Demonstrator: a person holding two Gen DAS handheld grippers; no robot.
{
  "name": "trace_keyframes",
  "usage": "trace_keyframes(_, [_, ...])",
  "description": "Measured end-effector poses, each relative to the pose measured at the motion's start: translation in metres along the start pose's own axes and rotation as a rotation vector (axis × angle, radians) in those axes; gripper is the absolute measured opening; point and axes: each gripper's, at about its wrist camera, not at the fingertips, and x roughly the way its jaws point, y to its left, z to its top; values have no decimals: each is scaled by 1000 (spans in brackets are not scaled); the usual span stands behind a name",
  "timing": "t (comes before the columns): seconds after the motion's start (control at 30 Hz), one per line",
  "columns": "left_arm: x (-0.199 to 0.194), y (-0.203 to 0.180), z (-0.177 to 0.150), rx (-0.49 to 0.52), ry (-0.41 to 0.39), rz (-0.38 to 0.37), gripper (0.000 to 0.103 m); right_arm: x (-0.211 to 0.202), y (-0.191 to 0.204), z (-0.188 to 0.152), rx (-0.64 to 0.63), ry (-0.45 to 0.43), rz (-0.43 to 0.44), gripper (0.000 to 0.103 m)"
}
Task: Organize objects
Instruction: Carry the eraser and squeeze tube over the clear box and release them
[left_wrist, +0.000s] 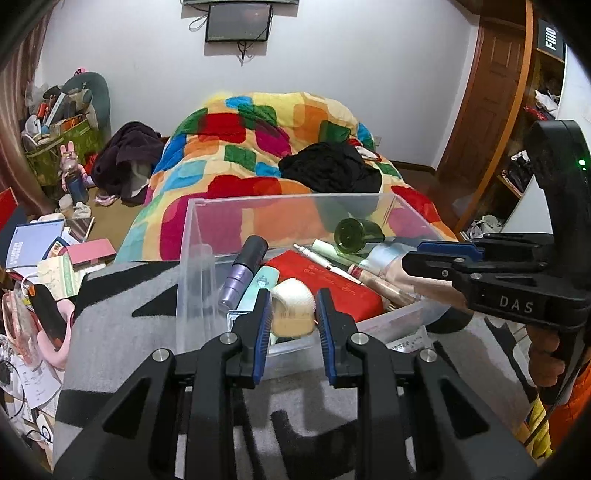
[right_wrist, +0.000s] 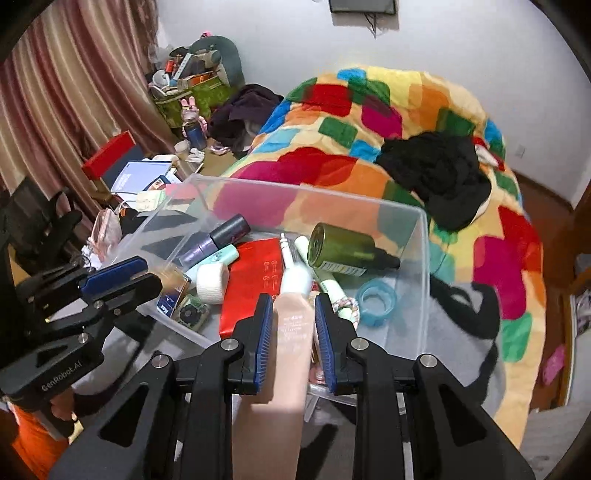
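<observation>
Bedroom clutter fills both views: a bed with a patchwork quilt (left_wrist: 258, 155) runs up the middle, black clothes (right_wrist: 436, 173) heaped on it, a wall screen (left_wrist: 238, 22) at the top, and books and boxes strewn over the floor at the left.

At the centre of each frame a clear bin (right_wrist: 421, 258) sits on a grey-and-black patterned cloth (left_wrist: 122, 306). Inside it lie a red pouch (right_wrist: 251, 280), a green bottle (right_wrist: 343, 247) on its side, a purple tube (left_wrist: 240, 273) with a dark cap, a mint tube (left_wrist: 262, 282), a white roll (right_wrist: 212, 278) and a blue tape ring (right_wrist: 376, 295).

The left hand-held gripper (left_wrist: 293, 317), at the bottom centre of its own view, has its blue pads on either side of a tan box (left_wrist: 291, 319), which sits just over the bin's near edge. The pads look close against it, but I cannot tell for sure whether they press it. In the right view the box appears at the tip of this gripper, at the left of the frame.

The right hand-held gripper (right_wrist: 293, 317) is closed on a peach tube (right_wrist: 291, 325) with a white cap pointing into the bin. The tube's body is pinched between the pads, and its tail runs toward the bottom of the frame, over the bin's near wall.
</observation>
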Motion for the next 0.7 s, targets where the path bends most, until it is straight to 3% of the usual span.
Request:
trace_keyframes(0.23, [-15,-9,0,31,-31,0,24,-28,7,-11,-58,-69,-44,26])
trace_keyframes(0.4, [-29,-18,-7,49,-50,-25,24,-51,11,-29,-72,-115,-20,26])
trace_keyframes(0.57, [-34,-31,-19,67,-39,-67,33,-56,5,-50,-51,-111,-2,26])
trace_keyframes(0.7, [-20,-49,-32,105,17,-100,34,-47,-6,-68,-30,-73,-18,26])
